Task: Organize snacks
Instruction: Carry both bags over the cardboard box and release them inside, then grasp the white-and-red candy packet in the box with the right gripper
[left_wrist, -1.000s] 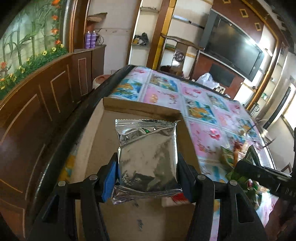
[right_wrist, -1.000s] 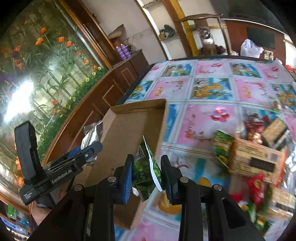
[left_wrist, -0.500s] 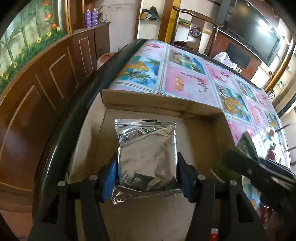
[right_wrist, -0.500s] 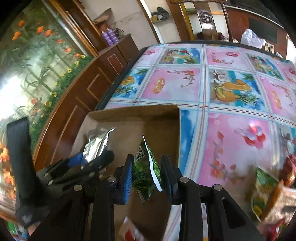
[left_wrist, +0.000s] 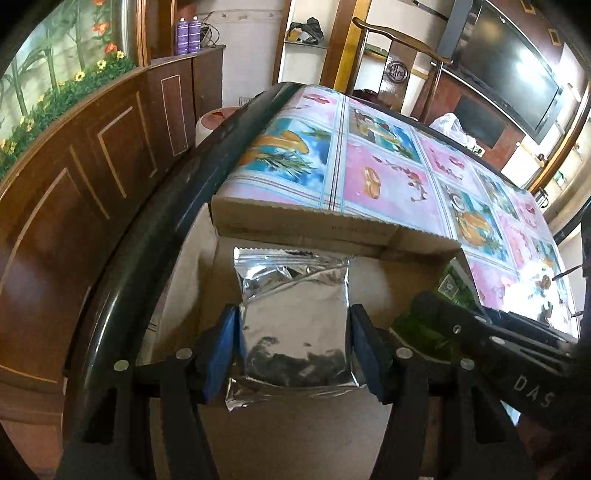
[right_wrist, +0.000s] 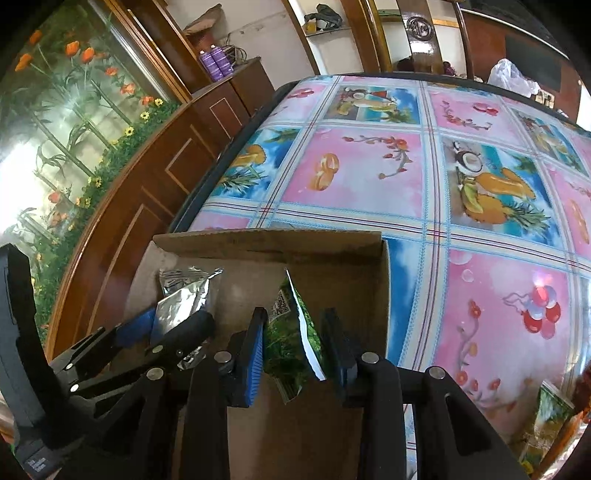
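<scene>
At the left, the left gripper (left_wrist: 293, 347) holds a shiny silver foil snack pouch (left_wrist: 295, 325) between its blue pads, low inside the open brown cardboard box (left_wrist: 332, 230) on the fruit-patterned tablecloth (right_wrist: 369, 166); its jaws are opening. Beside it, the right gripper (right_wrist: 295, 350) pinches a green printed snack packet (right_wrist: 291, 339) over the same box, jaws likewise opening. Both snacks seem mid-release; next, probably, let them drop and lift clear.

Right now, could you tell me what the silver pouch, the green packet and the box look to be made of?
Silver pouch: probably metallised foil film, mirror-shiny and creased. Green packet: likely glossy printed plastic film, with a pale inner face at its edge. Box: plain brown corrugated cardboard by its look, matte with a raw cut edge.
</scene>
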